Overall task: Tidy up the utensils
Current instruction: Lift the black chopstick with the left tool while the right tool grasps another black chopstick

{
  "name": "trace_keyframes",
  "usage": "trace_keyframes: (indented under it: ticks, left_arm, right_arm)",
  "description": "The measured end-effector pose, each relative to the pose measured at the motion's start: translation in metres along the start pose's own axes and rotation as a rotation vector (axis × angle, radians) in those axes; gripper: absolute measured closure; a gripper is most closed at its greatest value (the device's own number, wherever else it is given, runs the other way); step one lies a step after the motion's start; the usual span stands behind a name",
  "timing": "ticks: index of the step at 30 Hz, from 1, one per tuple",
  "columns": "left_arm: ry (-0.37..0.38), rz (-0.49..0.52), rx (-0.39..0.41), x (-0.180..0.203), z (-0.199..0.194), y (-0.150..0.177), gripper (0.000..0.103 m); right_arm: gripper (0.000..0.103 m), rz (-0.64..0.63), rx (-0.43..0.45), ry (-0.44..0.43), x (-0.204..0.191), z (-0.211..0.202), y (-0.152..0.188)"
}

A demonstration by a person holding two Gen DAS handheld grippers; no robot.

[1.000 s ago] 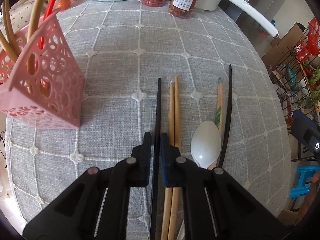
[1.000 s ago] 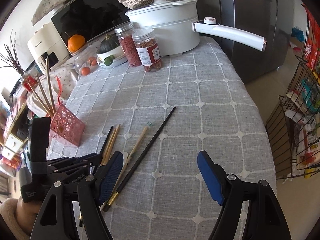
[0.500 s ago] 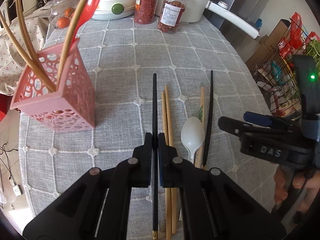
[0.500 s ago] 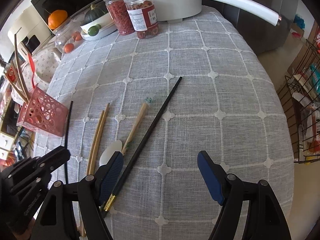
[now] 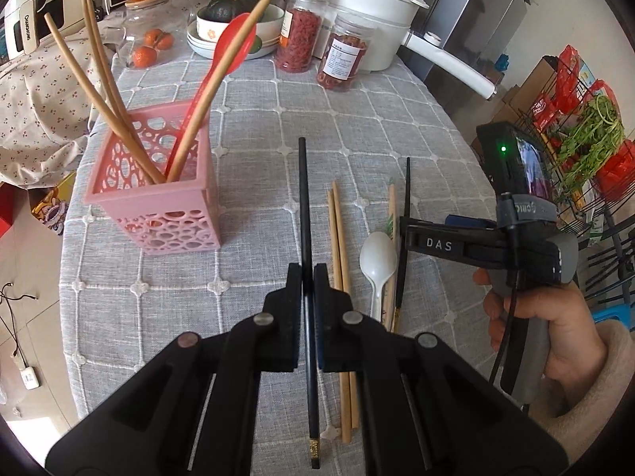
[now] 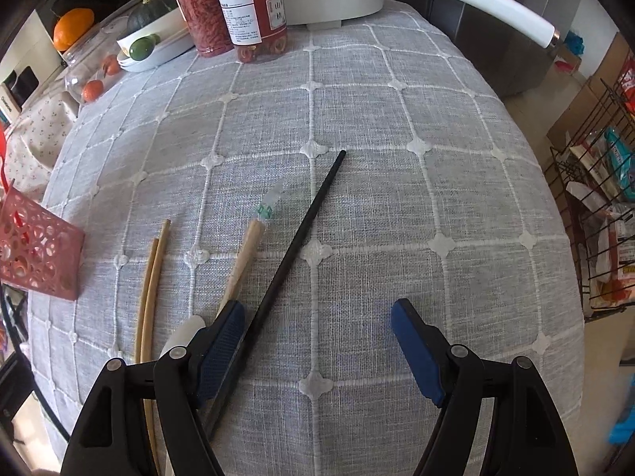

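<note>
My left gripper (image 5: 306, 273) is shut on a black chopstick (image 5: 303, 198) and holds it lifted above the grey cloth, right of the pink perforated holder (image 5: 154, 182). The holder has wooden chopsticks and a red spoon (image 5: 228, 47) standing in it. On the cloth lie two wooden chopsticks (image 5: 337, 230), a white spoon (image 5: 377, 256), a wrapped chopstick pair (image 5: 391, 206) and a second black chopstick (image 6: 301, 230). My right gripper (image 6: 317, 325) is open and low over that black chopstick, which passes by its left finger (image 6: 222, 341).
Two jars (image 5: 341, 55), a white pot with a long handle (image 5: 373, 20), stacked bowls with a squash (image 5: 234, 4) and a glass jar of oranges (image 5: 147, 45) stand at the table's far end. A wire rack (image 6: 595, 238) stands off the table's right edge.
My left gripper has risen and pulled back with the black chopstick. My right gripper has moved forward and down towards the second black chopstick.
</note>
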State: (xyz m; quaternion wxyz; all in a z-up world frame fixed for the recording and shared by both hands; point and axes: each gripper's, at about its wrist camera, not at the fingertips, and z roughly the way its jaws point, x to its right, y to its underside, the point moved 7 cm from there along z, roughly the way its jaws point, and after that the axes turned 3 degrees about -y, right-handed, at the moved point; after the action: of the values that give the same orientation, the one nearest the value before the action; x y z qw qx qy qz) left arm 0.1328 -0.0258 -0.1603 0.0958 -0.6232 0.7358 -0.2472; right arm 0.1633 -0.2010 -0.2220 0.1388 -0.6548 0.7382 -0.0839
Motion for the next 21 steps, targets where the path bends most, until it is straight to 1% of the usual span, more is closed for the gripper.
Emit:
trace_keyframes:
  ticks: [3, 7, 8, 10, 12, 13, 15, 16, 17, 19, 21]
  left_arm:
    - [0.000, -0.004, 0.003, -0.002, -0.002, 0.001, 0.096]
    - [-0.003, -0.008, 0.002, -0.007, -0.004, 0.004, 0.096]
    - [-0.005, -0.008, 0.002, -0.008, -0.004, 0.005, 0.096]
    - [-0.005, -0.012, 0.002, -0.010, -0.005, 0.005, 0.096]
    - [-0.006, -0.016, 0.002, -0.011, -0.005, 0.004, 0.096]
    - [-0.006, -0.017, 0.002, -0.011, -0.005, 0.004, 0.096]
    - [-0.007, -0.016, 0.004, -0.011, -0.006, 0.005, 0.096]
    - [-0.008, -0.015, 0.005, -0.011, -0.006, 0.005, 0.096]
    - [-0.008, -0.016, 0.006, -0.011, -0.007, 0.005, 0.096]
    - [-0.006, -0.016, 0.011, -0.012, -0.009, 0.006, 0.096]
    - [-0.007, -0.014, 0.019, -0.013, -0.013, 0.005, 0.096]
  right_arm:
    - [0.025, -0.030, 0.013, 0.040, -0.002, 0.003, -0.003]
    - [0.026, -0.017, 0.021, 0.043, -0.001, 0.005, -0.008]
    - [0.029, -0.015, 0.022, 0.046, 0.000, 0.005, -0.010]
    - [0.038, -0.008, 0.032, 0.051, 0.003, 0.004, -0.012]
    - [0.056, 0.004, 0.034, 0.050, 0.005, 0.001, -0.012]
    - [0.061, 0.011, 0.032, 0.047, 0.007, 0.000, -0.012]
    - [0.076, 0.006, 0.024, 0.041, 0.007, 0.003, -0.019]
    - [0.080, 0.000, 0.020, 0.026, 0.008, 0.003, -0.018]
    - [0.087, 0.000, 0.013, 0.010, 0.008, 0.002, -0.017]
    - [0.090, 0.008, 0.001, -0.014, 0.009, 0.003, -0.016]
    - [0.095, 0.026, -0.003, -0.037, 0.013, 0.001, -0.015]
